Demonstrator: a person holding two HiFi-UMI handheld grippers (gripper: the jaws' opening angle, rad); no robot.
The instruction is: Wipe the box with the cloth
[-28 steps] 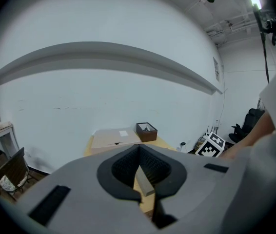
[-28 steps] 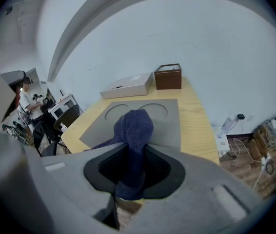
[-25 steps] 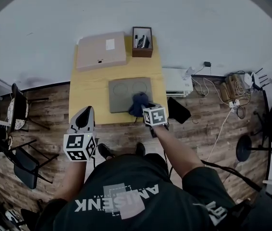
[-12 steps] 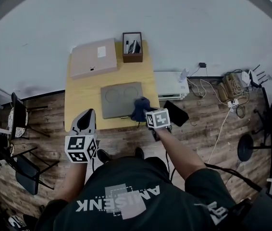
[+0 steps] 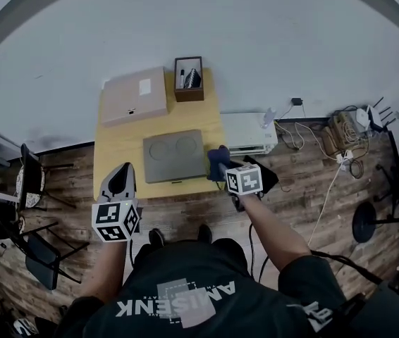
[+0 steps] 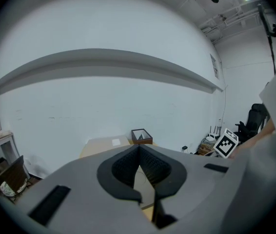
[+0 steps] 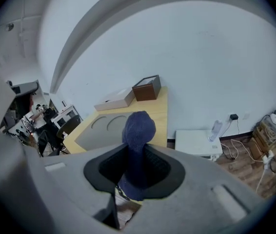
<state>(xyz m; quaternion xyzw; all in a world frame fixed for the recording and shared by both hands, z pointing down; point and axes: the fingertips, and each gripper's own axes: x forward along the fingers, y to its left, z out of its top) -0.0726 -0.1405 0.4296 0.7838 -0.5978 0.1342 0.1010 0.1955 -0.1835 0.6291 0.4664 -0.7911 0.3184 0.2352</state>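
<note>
The right tongs point(image 5: 228, 172) are clamped on a dark blue cloth point(image 5: 218, 161). In the right gripper view the cloth point(image 7: 139, 130) fills the gap between the jaws, with a rounded bunch standing up past the tips and a tail hanging below. From the head view the cloth sits at the right edge of the yellow table point(image 5: 122, 143), towards the near right corner. It is just beside the right side of the grey box point(image 5: 175, 155) and off its top.

The grey box is flat, with two round recesses in its lid, and lies near the middle of the table, closer to the near edge. The right gripper view shows its lid point(image 7: 99, 128) bare.

The left tongs point(image 5: 120, 174) are held over the near left corner of the table, well apart from the grey box. In the left gripper view their tips point(image 6: 138, 149) meet, and nothing is between the jaws.

A flat cardboard box point(image 5: 134, 96) with a white label lies at the far left corner. A small open-topped wooden box point(image 5: 188, 79) stands at the far right corner, just beside it. A low white unit point(image 5: 249, 132) sits on the wooden floor against the table's right edge.
</note>
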